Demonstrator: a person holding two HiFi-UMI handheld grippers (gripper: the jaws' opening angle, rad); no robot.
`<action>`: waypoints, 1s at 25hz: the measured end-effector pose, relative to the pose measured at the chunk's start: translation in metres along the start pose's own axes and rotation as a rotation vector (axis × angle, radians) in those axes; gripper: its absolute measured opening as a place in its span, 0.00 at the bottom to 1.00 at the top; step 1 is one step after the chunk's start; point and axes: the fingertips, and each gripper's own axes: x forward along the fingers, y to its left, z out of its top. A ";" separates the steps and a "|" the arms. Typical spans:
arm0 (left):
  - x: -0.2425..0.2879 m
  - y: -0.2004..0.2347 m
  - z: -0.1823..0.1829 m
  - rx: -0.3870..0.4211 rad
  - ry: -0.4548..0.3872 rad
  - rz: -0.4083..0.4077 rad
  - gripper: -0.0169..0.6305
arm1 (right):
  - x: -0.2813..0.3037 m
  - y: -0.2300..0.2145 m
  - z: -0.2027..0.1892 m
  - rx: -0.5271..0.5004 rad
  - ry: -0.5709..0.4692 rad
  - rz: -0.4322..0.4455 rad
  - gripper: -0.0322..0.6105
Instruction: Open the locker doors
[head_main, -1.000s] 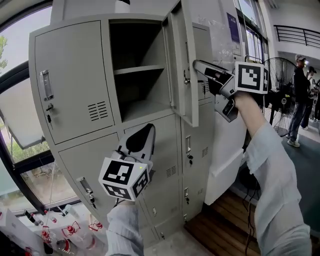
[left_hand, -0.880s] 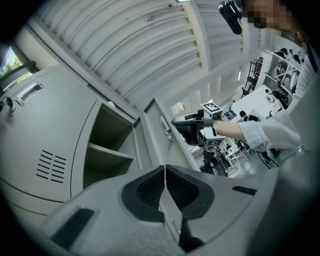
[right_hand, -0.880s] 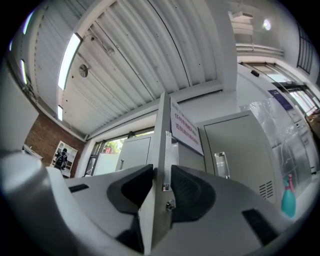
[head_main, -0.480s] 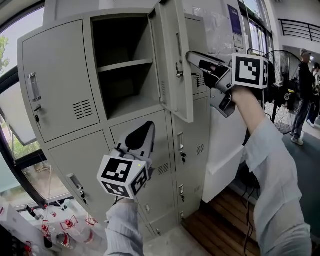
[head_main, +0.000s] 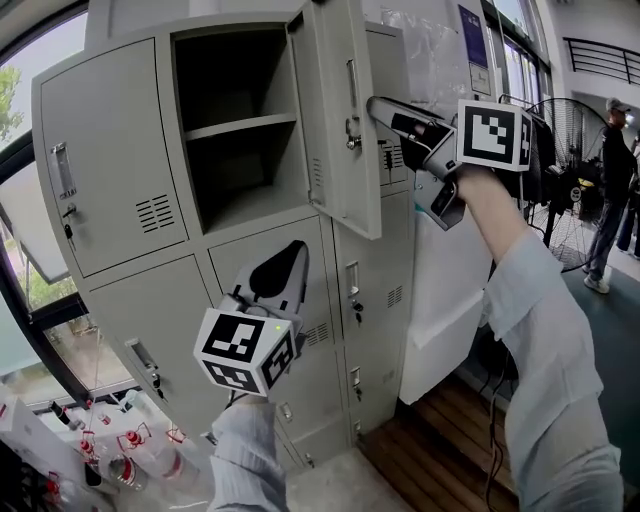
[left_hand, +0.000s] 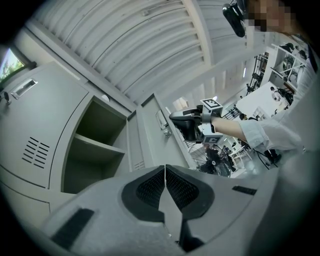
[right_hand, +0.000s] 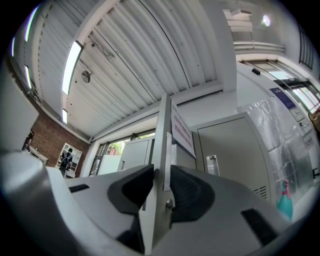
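Locker (head_main: 110, 150): upper middle door (head_main: 335, 120) swung open, standing out in front of locker's right column. Compartment behind door exposed, shelf (head_main: 240, 127) inside. Other locker doors in view closed.
Right gripper (head_main: 376, 106): level with locker's top row, at open door's free edge. Jaws have just been closing; now clamped across that edge, door between pads.
Left gripper (head_main: 292, 258): low, before locker's lower middle door, clear of it. Jaws together, nothing between.
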 end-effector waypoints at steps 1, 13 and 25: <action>0.000 -0.001 0.000 0.003 0.003 0.003 0.05 | 0.000 0.000 -0.001 0.006 -0.002 0.006 0.21; -0.020 0.007 0.008 0.028 0.011 0.029 0.05 | -0.013 -0.005 0.005 -0.018 -0.079 -0.092 0.21; -0.070 0.009 0.003 0.014 0.006 -0.019 0.05 | -0.066 0.068 -0.006 -0.229 -0.185 -0.224 0.21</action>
